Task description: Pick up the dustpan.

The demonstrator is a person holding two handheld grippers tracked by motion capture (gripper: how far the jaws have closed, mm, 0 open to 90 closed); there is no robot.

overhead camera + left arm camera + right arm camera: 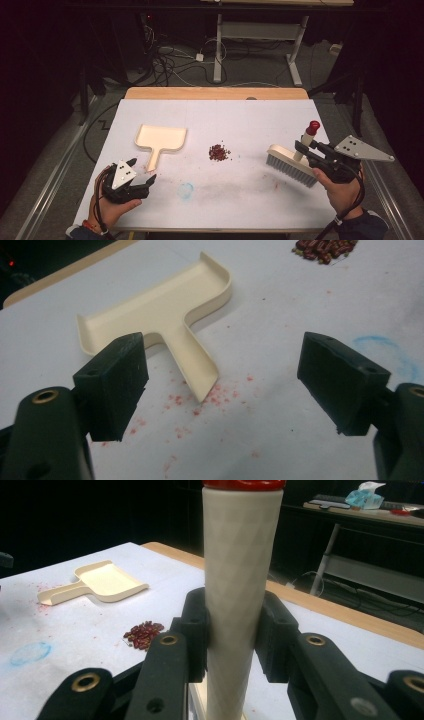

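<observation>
While my right gripper [303, 148] pinches the brush handle [241, 580], both pads pressed flat on the cream shaft just below its red cap [313, 125], the brush [292, 165] stands with its bristles on the white table cover [240, 120] at the right side. Handle is near upright, tilted a little away from me in the high view. My right hand [342, 187] sits at the near right edge of the table.

My left gripper [142, 174] is spread wide with nothing between the jaws — it hovers over the near left part of the table, held in my left hand [112, 205]. Its jaws point at the cream dustpan [160, 315], which lies flat on the cover, pan mouth away from me, handle toward me. Dustpan handle tip is just ahead of the left jaws, not touching them.

Small heap of dark red beans [219, 152] lies near the table middle, between dustpan and brush — apart from both. Reddish specks mark the cover around the dustpan handle, and a faint blue ring [186, 190] sits on the cover nearer to me, right of the left gripper.
</observation>
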